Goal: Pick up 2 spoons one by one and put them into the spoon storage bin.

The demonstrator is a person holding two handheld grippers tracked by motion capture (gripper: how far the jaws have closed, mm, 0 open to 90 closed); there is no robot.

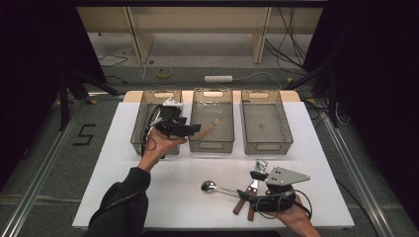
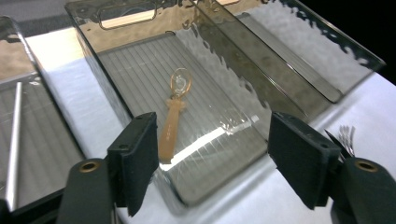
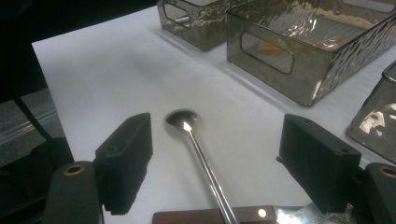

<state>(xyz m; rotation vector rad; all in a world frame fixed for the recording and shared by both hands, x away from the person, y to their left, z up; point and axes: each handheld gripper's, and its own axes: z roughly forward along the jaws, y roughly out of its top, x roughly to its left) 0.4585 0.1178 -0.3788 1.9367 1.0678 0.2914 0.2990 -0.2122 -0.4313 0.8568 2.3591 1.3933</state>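
The left tool [image 2: 212,158] is spread empty above the middle smoked-plastic tray [image 2: 140,18], where the small wooden spoon [image 2: 173,116] is lodged. The right tool [image 3: 215,163], likewise spread, is aligned over the polished steel spoon [image 3: 196,144] on the white desk [image 3: 102,79], presumably for sorting.

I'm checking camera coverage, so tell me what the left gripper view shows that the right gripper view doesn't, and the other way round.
Left gripper view: a wooden spoon lying on the floor of the middle bin, seen past the open left gripper.

Right gripper view: a metal spoon on the white table, its handle crossing a wooden-handled utensil, between the open jaws of the right gripper.

Both: smoky transparent bins on the white table.
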